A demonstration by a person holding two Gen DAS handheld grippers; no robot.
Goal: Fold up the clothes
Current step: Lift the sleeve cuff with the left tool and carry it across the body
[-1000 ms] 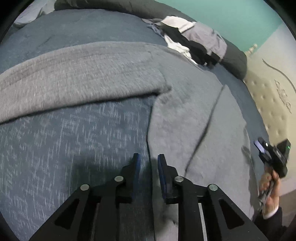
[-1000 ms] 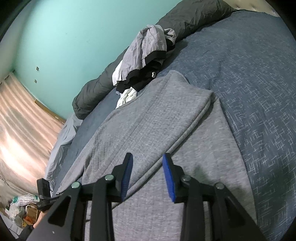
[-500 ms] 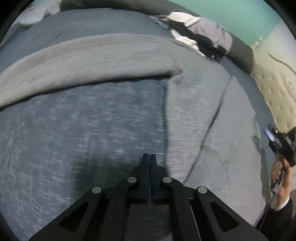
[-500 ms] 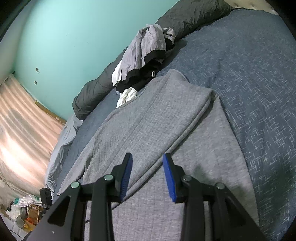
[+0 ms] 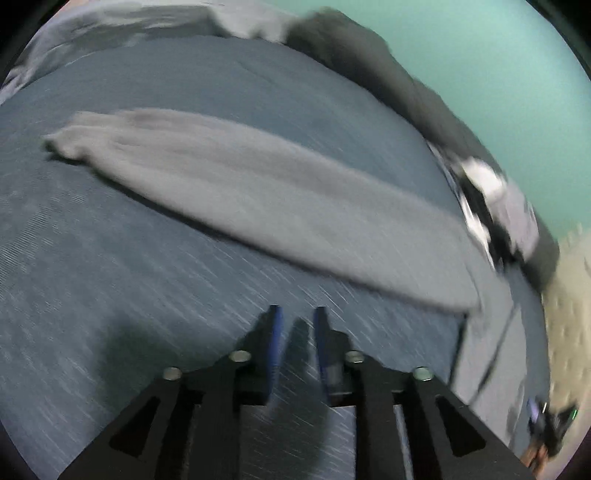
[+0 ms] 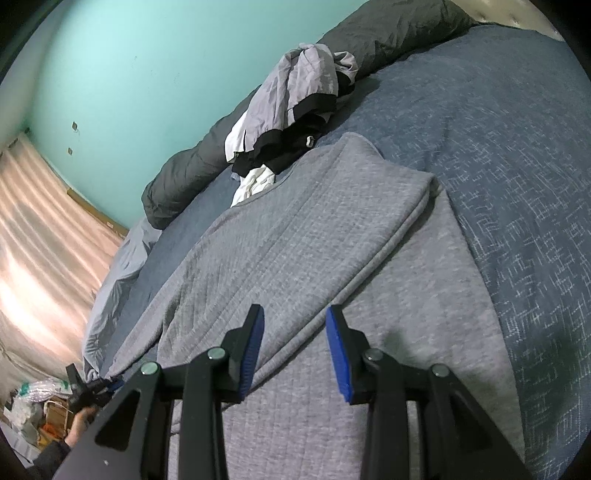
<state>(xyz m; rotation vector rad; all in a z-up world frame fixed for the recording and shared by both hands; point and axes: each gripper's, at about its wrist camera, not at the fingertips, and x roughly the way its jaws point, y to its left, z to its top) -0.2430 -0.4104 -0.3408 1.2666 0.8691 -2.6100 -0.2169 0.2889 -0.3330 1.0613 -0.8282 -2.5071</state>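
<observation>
Blue bedspread (image 6: 517, 155) against a teal wall (image 6: 122, 74), with a grey sweater (image 6: 295, 240) spread across it.

Its long sleeve (image 5: 240, 192) stretches out over the cover, while a heap of crumpled clothes (image 6: 295, 110) sits by the dark bolster (image 6: 388, 29). Left gripper (image 5: 296, 314) hangs over bare bedspread, its jaws just parted again and nothing between them. Right gripper (image 6: 294, 314) hovers above the folded grey edge, jaws apart, gripping nothing.

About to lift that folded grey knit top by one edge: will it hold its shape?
Probably not. The grey knit top drapes limp over the blue bedspread, so it should sag. Its folded-over layer lies loose and may slip open.
</observation>
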